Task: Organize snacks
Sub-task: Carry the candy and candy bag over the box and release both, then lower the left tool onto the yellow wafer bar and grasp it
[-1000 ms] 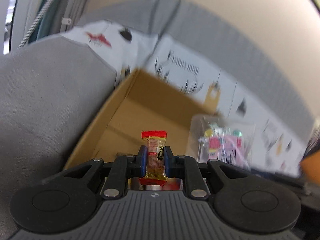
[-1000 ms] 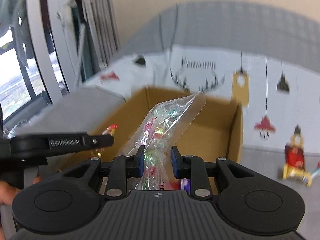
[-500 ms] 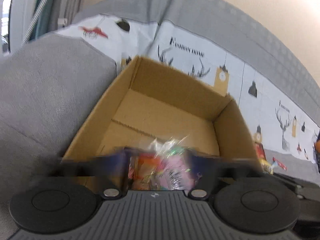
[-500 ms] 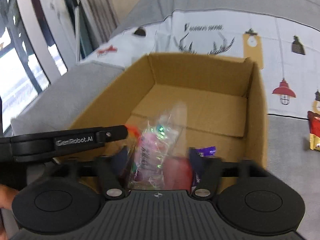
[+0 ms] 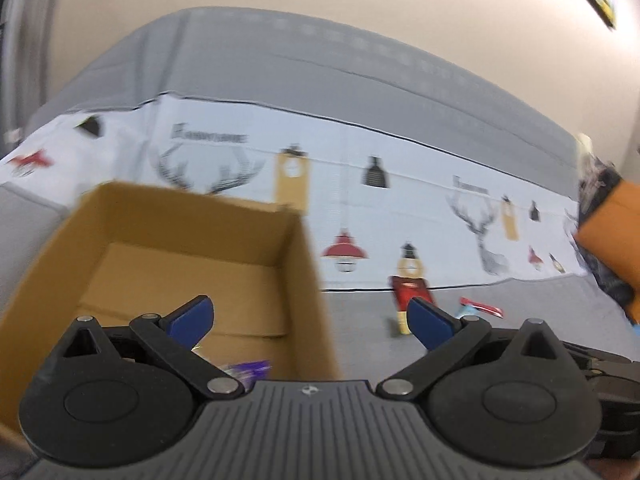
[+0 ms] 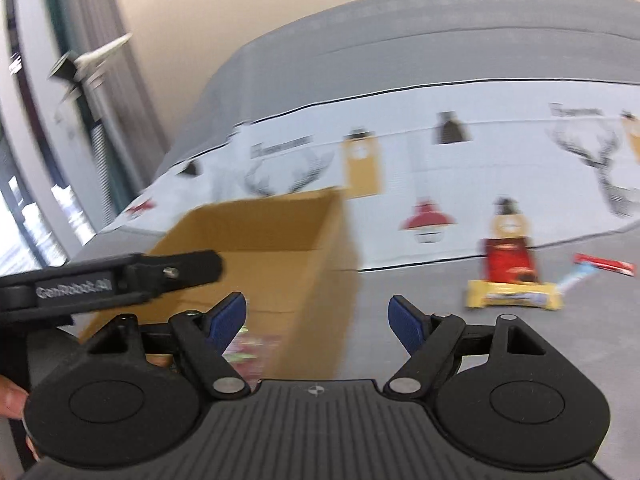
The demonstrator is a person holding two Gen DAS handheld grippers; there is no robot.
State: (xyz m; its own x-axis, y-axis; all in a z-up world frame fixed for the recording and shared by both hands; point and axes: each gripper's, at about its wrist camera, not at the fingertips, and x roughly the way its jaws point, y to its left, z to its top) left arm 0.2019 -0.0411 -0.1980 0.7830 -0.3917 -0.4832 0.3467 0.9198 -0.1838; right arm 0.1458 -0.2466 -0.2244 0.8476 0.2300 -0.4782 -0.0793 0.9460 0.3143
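An open cardboard box [image 5: 304, 280] stands on the grey sofa; it also shows in the right wrist view [image 6: 328, 248]. A purple snack [image 5: 248, 370] and a clear candy bag [image 6: 250, 346] lie inside it. My left gripper [image 5: 310, 322] is open and empty, over the box's right wall. My right gripper [image 6: 318, 322] is open and empty, also over that wall. On the seat to the right lie a red packet [image 6: 510, 258], a yellow bar [image 6: 514, 300] and a red-and-blue wrapper [image 6: 600, 268]. The red packet also shows in the left wrist view [image 5: 410, 290].
A white printed cloth [image 5: 400, 208] drapes the sofa back. An orange cushion [image 5: 612, 232] sits at the far right. The left gripper's body [image 6: 112, 280] reaches in from the left in the right wrist view. Curtains and a window [image 6: 40, 200] are at left.
Both grippers opened and let go: the red-capped candy and the clear candy bag dropped into the box. Both views swung right, toward the snacks on the seat.
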